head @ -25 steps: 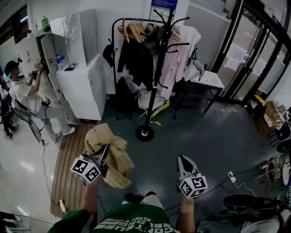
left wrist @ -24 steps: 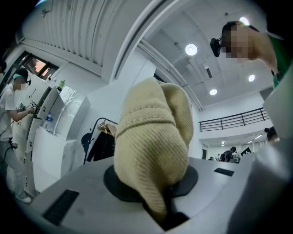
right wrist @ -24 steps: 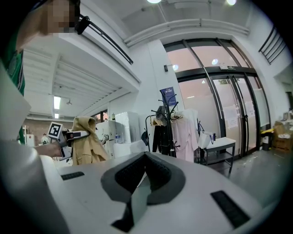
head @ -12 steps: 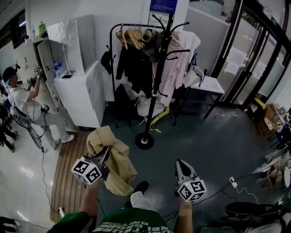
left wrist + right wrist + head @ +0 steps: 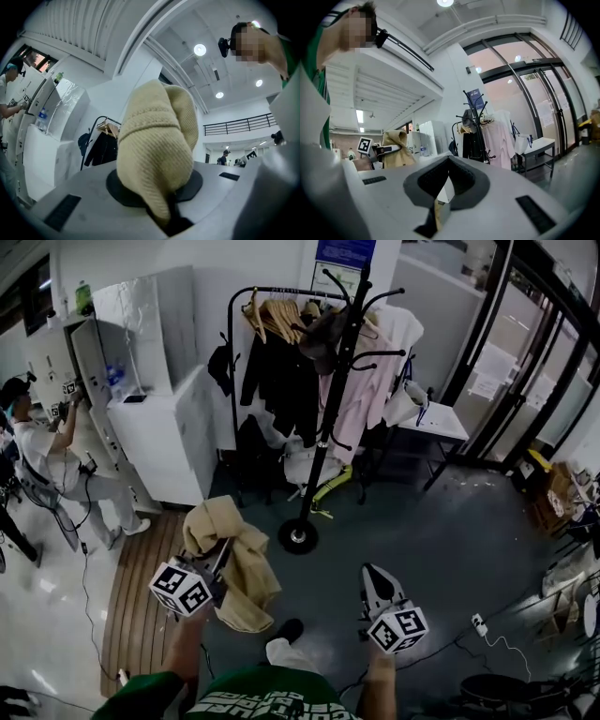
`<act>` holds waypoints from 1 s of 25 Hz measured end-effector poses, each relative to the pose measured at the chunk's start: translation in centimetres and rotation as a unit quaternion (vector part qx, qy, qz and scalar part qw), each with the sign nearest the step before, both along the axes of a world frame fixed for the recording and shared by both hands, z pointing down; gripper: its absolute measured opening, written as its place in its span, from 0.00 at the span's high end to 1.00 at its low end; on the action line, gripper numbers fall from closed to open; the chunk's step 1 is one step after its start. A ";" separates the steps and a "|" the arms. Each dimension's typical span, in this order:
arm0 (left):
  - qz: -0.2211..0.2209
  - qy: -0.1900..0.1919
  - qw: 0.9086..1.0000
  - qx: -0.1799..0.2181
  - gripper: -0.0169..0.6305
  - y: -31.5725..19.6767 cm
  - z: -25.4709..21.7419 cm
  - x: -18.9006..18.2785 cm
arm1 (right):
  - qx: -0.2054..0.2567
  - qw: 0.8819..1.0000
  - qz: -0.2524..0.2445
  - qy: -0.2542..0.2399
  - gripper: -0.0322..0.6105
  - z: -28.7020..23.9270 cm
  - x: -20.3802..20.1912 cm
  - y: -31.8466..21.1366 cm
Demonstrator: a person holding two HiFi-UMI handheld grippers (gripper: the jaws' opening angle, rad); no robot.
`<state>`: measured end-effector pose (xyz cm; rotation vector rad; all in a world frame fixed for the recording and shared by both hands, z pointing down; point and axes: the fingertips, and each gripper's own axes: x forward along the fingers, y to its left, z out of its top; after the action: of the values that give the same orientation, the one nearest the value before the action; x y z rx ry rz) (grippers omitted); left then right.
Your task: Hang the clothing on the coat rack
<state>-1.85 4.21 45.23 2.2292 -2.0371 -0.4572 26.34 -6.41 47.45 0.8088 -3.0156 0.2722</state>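
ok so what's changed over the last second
The left tool and the right tool were carried closer to the coat rack, whose base now sits lower in the head view. Nothing was taken or let go: the left tool stays shut on the beige sweater, and the right tool stays shut and empty.

The person wears a green short-sleeved shirt point(image 5: 267, 701) with white lettering across it, pale trousers point(image 5: 292, 652) and a dark shoe point(image 5: 289, 628). A small black camera point(image 5: 225, 43) is mounted at the head. The left gripper point(image 5: 222, 561) and the right gripper point(image 5: 369, 570) each have a pale grey shell with a dark rounded recess about the fingers point(image 5: 443, 190) and black oblong slots to either side. At the near end of each sits a white cube point(image 5: 182, 589) printed with black square markers.
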 end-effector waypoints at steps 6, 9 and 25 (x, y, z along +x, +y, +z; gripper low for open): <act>-0.005 -0.011 1.000 -0.005 0.86 -2.3 -0.3 -2.2 | -0.005 1.000 -0.002 -0.006 0.94 0.3 -1.9 -2.7; -0.008 -0.015 1.000 -0.009 0.86 -3.7 -0.6 -3.3 | -0.011 1.000 -0.005 -0.007 0.94 0.5 -3.0 -4.5; -0.034 -0.024 0.999 0.000 0.86 -12.3 -2.1 -8.5 | -0.013 0.999 -0.035 -0.023 0.94 -0.6 -9.2 -15.1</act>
<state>-10.31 -8.14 43.13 2.1984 -2.1424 -0.4133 17.16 -21.52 46.87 0.7037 -3.0683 0.3315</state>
